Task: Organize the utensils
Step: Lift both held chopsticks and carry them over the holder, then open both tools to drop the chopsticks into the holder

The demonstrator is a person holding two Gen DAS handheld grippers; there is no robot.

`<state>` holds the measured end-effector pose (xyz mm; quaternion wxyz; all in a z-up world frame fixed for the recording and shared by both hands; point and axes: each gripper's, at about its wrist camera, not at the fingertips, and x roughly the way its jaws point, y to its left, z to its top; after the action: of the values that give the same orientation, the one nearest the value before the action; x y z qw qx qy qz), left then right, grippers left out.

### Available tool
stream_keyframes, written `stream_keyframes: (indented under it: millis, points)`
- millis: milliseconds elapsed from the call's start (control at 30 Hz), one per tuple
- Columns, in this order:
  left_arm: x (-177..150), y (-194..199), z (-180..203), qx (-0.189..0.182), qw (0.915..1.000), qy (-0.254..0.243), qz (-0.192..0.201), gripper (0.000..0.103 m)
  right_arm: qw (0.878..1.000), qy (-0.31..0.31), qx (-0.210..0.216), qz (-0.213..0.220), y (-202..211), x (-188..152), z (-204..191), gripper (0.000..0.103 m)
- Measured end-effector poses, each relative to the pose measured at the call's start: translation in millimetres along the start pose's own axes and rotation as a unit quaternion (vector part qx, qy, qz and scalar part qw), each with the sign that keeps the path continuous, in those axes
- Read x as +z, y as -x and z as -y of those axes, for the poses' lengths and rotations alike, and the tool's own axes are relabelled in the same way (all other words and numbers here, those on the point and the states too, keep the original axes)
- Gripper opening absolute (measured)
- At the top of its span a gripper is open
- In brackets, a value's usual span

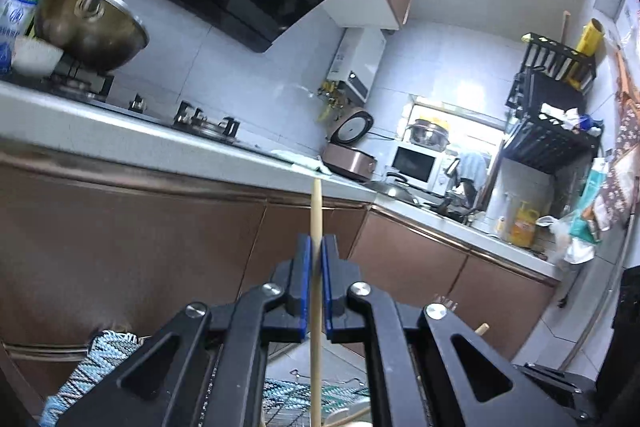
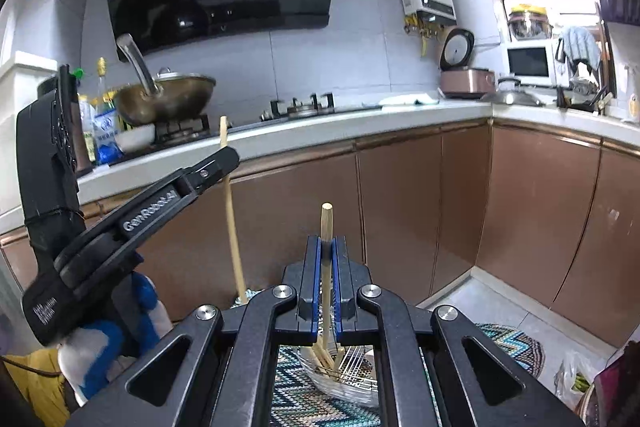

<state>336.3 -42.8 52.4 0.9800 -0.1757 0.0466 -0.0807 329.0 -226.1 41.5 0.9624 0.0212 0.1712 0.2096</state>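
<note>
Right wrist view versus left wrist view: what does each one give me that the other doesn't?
Only the right wrist view shows the left gripper from outside, the gloved hand carrying it, and the wire basket on the patterned mat. Only the left shows the black wall rack and orange bottle. Both show a chopstick clamped in shut jaws, plus the wok.
</note>
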Motion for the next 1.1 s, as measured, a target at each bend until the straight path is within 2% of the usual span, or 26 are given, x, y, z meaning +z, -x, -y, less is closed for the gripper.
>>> stream_keyframes:
  millis: [200, 467, 533, 667, 800, 867, 967, 1100]
  points:
    - [-33, -24, -8, 0.026, 0.9996, 0.001, 0.008, 0.005, 1.000, -0.002, -0.002, -0.014, -22, -13, 11, 0.005]
    - [-61, -28, -12, 0.058, 0.9980, -0.007, 0.026, 0.007, 0.999, -0.012, -0.007, -0.031, -34, -28, 10, 0.005]
    - [-59, -22, -15, 0.060, 0.9978, -0.007, 0.025, 0.008, 0.999, -0.019, -0.011, -0.029, -32, -29, 10, 0.007]
    - [-47, -3, -18, 0.054, 0.9982, -0.004, 0.026, 0.028, 0.999, -0.036, -0.014, -0.018, -20, -28, 13, 0.018]
    - [-32, 24, -16, 0.050, 0.9983, -0.008, 0.029, 0.031, 0.999, -0.046, -0.017, -0.007, -4, -24, 11, 0.027]
    - [-23, 40, -13, 0.047, 0.9984, -0.010, 0.028, 0.039, 0.999, -0.049, -0.021, -0.002, 6, -23, 9, 0.032]
    - [-12, 65, -11, 0.049, 0.9985, -0.011, 0.021, 0.042, 0.998, -0.054, -0.025, 0.007, 29, -22, 4, 0.037]
    - [1, 97, -7, 0.074, 0.9969, -0.027, -0.001, 0.044, 0.997, -0.058, -0.037, 0.023, 61, -20, -2, 0.046]
